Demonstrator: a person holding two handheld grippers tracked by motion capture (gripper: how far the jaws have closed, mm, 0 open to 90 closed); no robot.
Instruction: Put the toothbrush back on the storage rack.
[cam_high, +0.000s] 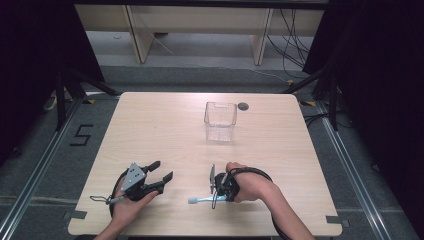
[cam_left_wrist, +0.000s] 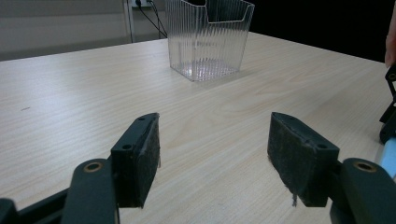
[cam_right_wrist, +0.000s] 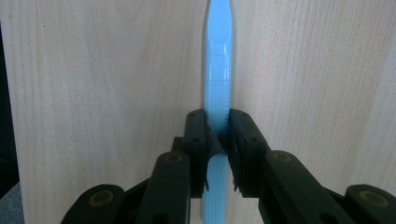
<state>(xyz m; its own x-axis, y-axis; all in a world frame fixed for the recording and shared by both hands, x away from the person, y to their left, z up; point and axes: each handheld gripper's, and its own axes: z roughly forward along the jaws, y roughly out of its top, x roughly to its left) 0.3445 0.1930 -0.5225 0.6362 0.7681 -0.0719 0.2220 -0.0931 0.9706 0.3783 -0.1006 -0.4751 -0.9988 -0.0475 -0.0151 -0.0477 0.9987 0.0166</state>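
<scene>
Black "5" beside wooden table

high view overhead, gripper views low, close

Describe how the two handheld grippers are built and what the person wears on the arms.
Both the left gripper and the right gripper are black, with two flat padded jaws, brass-coloured pivot rivets and a trailing black cable. The left carries a grey three-cornered plate. The forearms are bare, no sleeves visible.
</scene>
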